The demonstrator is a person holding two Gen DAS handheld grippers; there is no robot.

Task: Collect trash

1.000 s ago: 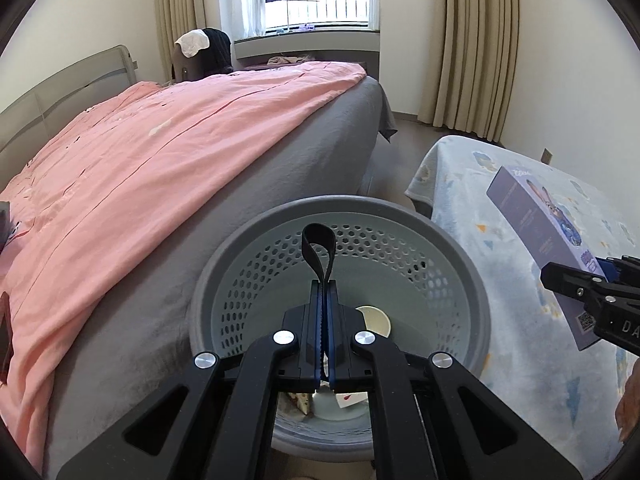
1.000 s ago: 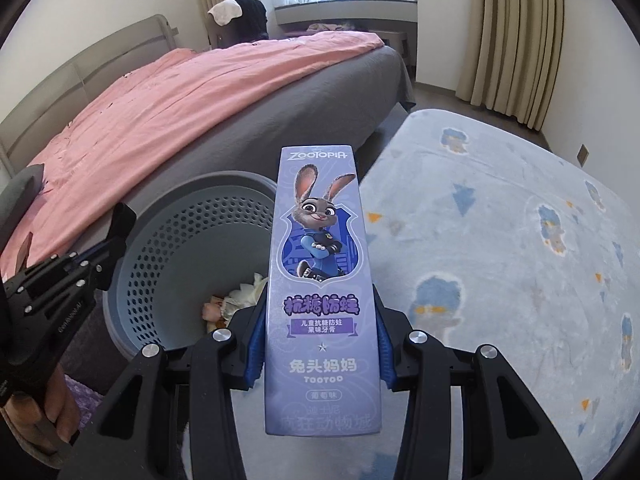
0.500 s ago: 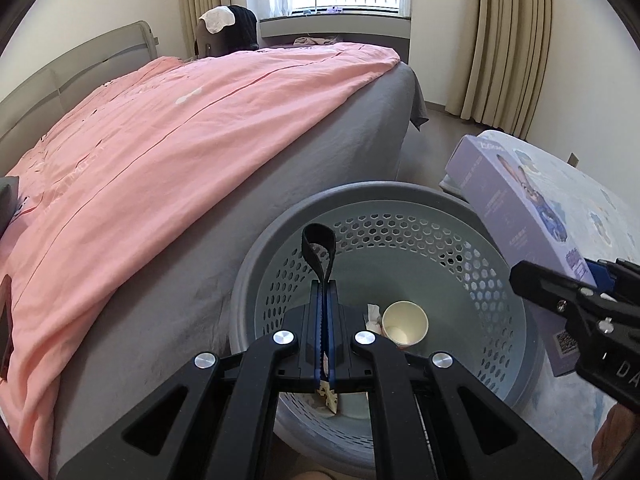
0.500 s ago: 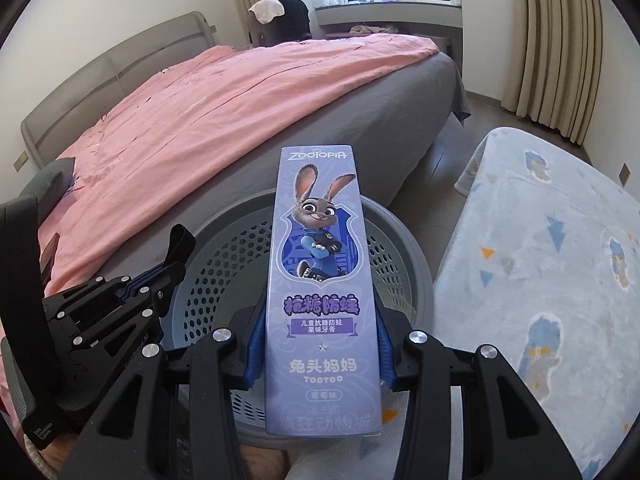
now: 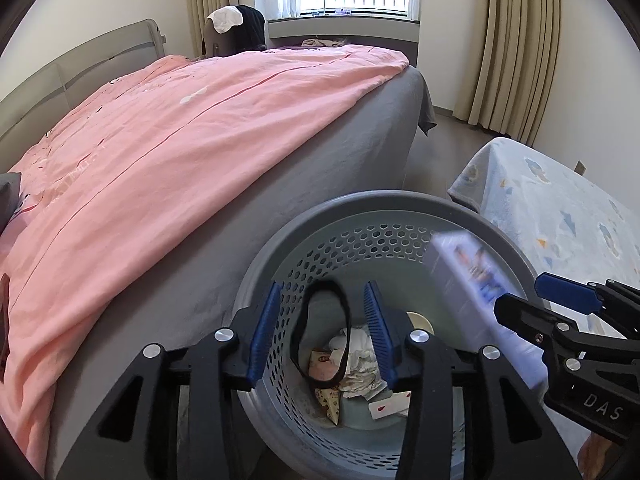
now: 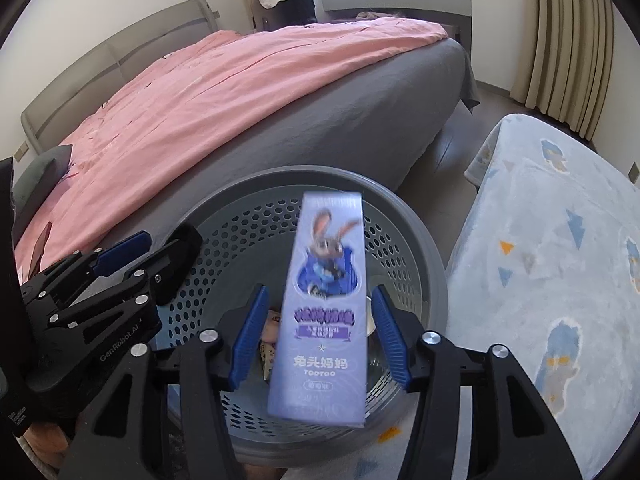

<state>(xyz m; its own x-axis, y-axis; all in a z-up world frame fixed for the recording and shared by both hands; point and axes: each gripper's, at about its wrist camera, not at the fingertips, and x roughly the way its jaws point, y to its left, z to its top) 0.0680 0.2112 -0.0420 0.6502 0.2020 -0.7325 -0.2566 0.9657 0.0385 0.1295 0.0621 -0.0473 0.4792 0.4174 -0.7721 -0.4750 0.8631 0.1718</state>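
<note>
The left gripper (image 5: 325, 332) hangs over the mouth of the grey perforated basket (image 5: 360, 208), its jaws having just been opening and now standing about halfway apart. A black loop band (image 5: 322, 332) sits in the gap between the blue pads (image 5: 262, 332), nearer the left pad than the right, and touches neither, so nothing is gripped. Below and beyond the jaws, on the basket floor, lie crumpled paper (image 5: 360, 354) and a paper cup (image 5: 420, 322).

The right gripper (image 6: 318, 332) also points down into the basket (image 6: 420, 232). Its jaws have just been opening too and stand roughly half open. The purple toothpaste box (image 6: 324, 304), blurred, lies lengthwise between them, its far end reaching out past the fingertips over the basket mouth. A clear gap shows between each pad and the box's side, so the box is loose.
</note>
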